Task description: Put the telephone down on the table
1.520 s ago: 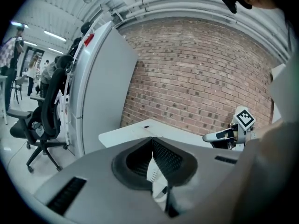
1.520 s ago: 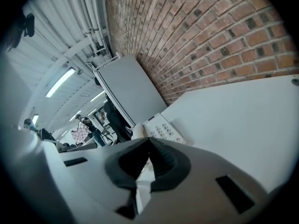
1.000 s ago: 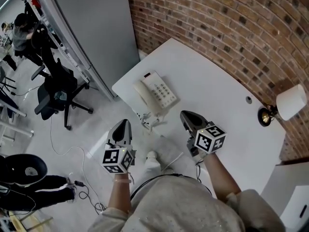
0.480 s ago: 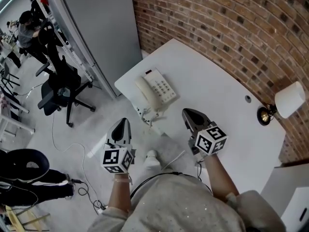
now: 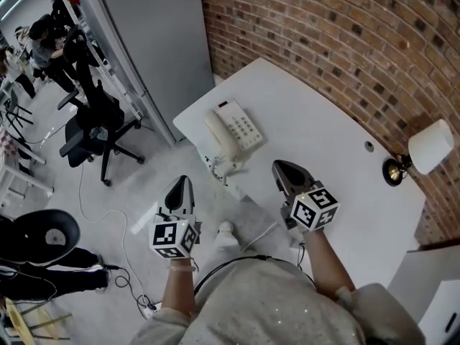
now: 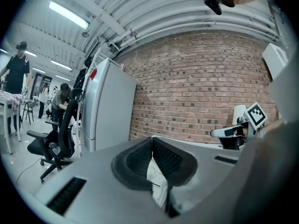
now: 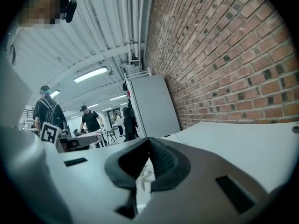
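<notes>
A white telephone (image 5: 232,130) lies on the white table (image 5: 327,171) near its left corner. Its handset (image 5: 218,138) rests in the cradle and its cord (image 5: 218,168) hangs over the front edge. My left gripper (image 5: 181,184) is shut and empty, held over the floor short of the table edge, below and left of the phone. My right gripper (image 5: 281,168) is shut and empty too, over the table's front edge to the phone's right. In the left gripper view the closed tips (image 6: 152,139) point at the table; in the right gripper view the tips (image 7: 149,140) meet likewise.
A brick wall (image 5: 345,42) runs behind the table, with a white-shaded lamp (image 5: 430,150) at its right end. A tall grey cabinet (image 5: 151,42) stands left of the table. An office chair (image 5: 95,126), floor cables (image 5: 108,225) and people are further left.
The view has drifted a little, so the telephone sits slightly higher in the picture. Both grippers stay shut and keep almost the same places. The telephone has not moved on the table.
</notes>
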A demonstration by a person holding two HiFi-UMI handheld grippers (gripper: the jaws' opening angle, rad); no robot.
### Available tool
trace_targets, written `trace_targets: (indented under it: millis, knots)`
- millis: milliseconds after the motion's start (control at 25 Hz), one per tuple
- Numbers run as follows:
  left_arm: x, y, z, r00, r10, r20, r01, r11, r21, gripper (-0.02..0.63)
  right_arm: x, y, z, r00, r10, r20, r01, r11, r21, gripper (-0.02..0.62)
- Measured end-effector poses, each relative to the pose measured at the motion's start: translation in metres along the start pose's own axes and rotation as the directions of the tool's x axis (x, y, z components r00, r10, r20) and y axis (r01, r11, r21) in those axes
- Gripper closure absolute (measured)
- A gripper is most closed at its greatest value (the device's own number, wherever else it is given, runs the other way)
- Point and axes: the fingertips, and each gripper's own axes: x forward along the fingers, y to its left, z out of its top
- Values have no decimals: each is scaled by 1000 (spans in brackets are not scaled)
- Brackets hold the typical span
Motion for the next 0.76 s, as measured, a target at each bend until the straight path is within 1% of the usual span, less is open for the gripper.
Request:
trace_targets:
  millis: [280, 560, 760]
  knots:
    - [-6, 2, -1, 1000, 20, 1, -20, 1000, -6, 598, -3, 1, -2, 1000, 0, -8, 0, 1000, -13, 591]
    - [-9, 2, -3, 1000, 26, -10, -26, 1000, 8, 598, -5, 0, -8, 1000, 0, -16, 0, 1000, 10, 591]
    - [-11, 6, -3, 999, 44, -8, -44, 999, -9, 598, -8, -4, -10, 1000, -2, -19, 3, 1000, 13, 591]
